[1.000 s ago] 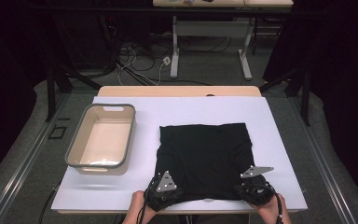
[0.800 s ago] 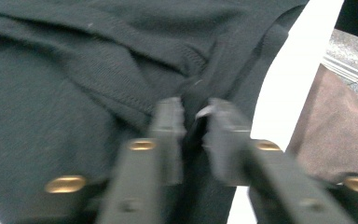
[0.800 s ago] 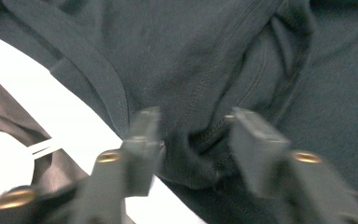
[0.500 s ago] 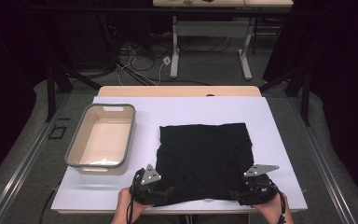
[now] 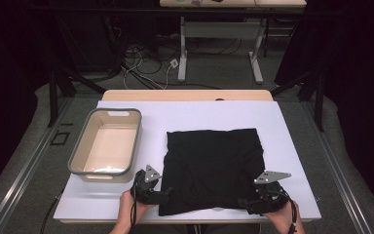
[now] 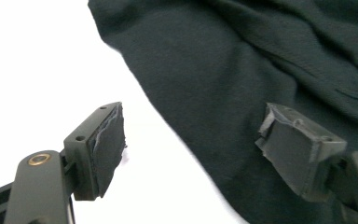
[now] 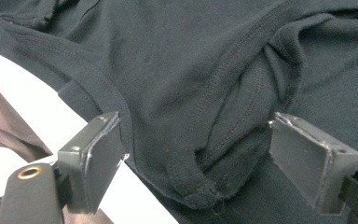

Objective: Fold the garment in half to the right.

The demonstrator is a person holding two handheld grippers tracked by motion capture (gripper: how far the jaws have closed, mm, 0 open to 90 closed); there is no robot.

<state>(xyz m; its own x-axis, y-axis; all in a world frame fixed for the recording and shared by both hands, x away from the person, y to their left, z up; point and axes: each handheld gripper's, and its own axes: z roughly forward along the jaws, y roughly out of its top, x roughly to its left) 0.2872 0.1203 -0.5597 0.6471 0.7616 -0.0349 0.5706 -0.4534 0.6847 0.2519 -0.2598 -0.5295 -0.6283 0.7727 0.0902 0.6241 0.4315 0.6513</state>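
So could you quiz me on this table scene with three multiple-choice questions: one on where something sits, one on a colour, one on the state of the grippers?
1. Where is the grey tub relative to the folded garment?
A. at its left
B. on top of it
C. at its right

2. What colour is the garment?
A. white
B. red
C. black

3. How do the left gripper and right gripper stand?
A. both open
B. both clamped shut
C. one open, one shut

Answers: 1 A, the high view shows the tub left of the garment; 2 C, every view shows black cloth; 3 A, each gripper view shows a wide gap between pads, which have just been opening.
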